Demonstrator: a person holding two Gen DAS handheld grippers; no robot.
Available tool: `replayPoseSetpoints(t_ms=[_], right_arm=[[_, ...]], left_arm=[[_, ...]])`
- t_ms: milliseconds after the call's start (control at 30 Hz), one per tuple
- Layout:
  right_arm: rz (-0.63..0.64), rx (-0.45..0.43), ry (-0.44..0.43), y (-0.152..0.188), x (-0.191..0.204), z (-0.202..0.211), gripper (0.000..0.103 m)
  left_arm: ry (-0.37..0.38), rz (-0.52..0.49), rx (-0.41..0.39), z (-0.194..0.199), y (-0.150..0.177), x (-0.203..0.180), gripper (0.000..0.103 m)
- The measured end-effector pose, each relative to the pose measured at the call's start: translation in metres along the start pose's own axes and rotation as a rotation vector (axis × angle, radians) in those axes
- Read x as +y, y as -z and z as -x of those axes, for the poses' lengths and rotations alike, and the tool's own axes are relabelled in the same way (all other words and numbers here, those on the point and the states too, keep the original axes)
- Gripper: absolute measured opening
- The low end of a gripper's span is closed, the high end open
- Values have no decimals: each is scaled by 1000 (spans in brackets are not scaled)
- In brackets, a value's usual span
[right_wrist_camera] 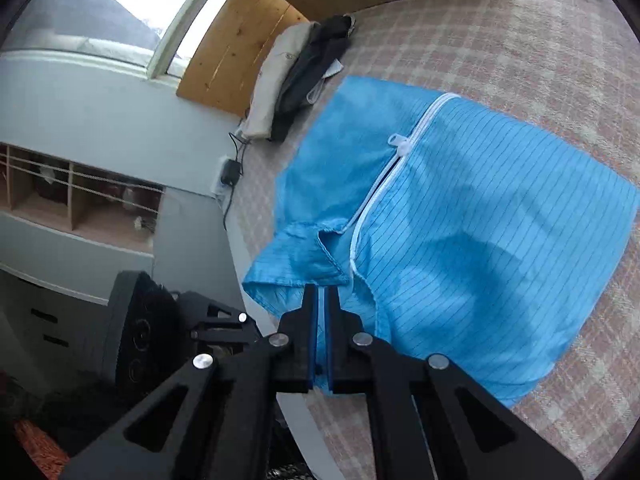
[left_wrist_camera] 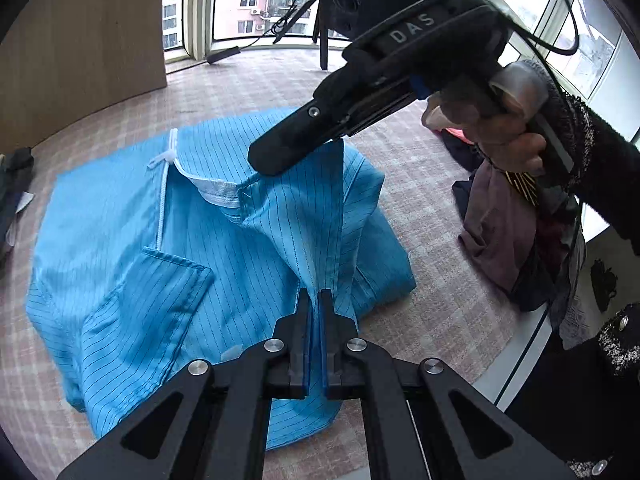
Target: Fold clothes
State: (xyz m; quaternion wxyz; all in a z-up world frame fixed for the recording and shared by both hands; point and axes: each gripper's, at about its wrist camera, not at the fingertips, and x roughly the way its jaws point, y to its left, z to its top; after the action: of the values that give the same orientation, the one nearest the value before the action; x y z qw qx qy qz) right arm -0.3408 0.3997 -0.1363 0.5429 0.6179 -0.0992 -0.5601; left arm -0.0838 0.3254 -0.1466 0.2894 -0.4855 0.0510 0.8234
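Blue pinstriped jacket, white zip, w/ creases, half-folded.

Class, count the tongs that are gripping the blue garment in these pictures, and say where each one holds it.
2. The left tongs pinch a raised fold of the blue garment; the right tongs pinch its edge near the collar. No other tongs show.

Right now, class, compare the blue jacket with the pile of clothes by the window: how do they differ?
The blue jacket is one garment spread out on the checked cover; the pile of clothes is several dark and mauve pieces heaped together. The left gripper and right gripper are both shut on the jacket; nothing holds the pile. Both rest on the same cover.
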Motion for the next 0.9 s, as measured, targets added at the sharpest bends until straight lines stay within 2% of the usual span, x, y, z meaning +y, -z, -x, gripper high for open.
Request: replayPoseSetpoints(t_ms=[33, 67, 167, 267, 333, 367, 400, 467, 500, 633, 700, 800, 900], right_arm=[[-16, -21, 40, -1, -6, 3, 3], [-24, -28, 108, 0, -11, 4, 3], [-51, -44, 223, 5, -16, 7, 5], [-49, -46, 254, 18, 4, 0, 9], [-46, -45, 273, 27, 19, -5, 25], [-44, -45, 282, 32, 27, -7, 44], [-42, -45, 291, 37, 34, -10, 55], [-39, -44, 309, 46, 49, -15, 55], [-37, -44, 318, 50, 56, -17, 55], [-30, -43, 354, 69, 85, -27, 55], [-27, -42, 372, 78, 100, -32, 55], [-66, -91, 399, 88, 107, -34, 55], [-128, -154, 413, 99, 109, -36, 55]], left_arm=[[-6, 6, -34, 6, 1, -6, 3], [-9, 4, -62, 9, 2, -12, 9], [-24, -36, -46, -3, 4, -26, 27], [-55, -57, 10, 8, 12, -25, 26], [-75, -78, 16, 32, 22, -17, 28], [-97, -101, 16, 45, 28, -13, 29], [-131, -141, 18, 57, 34, -9, 31], [-197, -233, 30, 74, 41, -1, 41], [-220, -273, 45, 78, 42, 4, 41], [-221, -458, 107, 73, 42, 11, 44], [-252, -539, 138, 61, 45, 19, 47], [-247, -509, 172, 49, 48, 47, 46], [-198, -440, 166, 47, 51, 73, 46]])
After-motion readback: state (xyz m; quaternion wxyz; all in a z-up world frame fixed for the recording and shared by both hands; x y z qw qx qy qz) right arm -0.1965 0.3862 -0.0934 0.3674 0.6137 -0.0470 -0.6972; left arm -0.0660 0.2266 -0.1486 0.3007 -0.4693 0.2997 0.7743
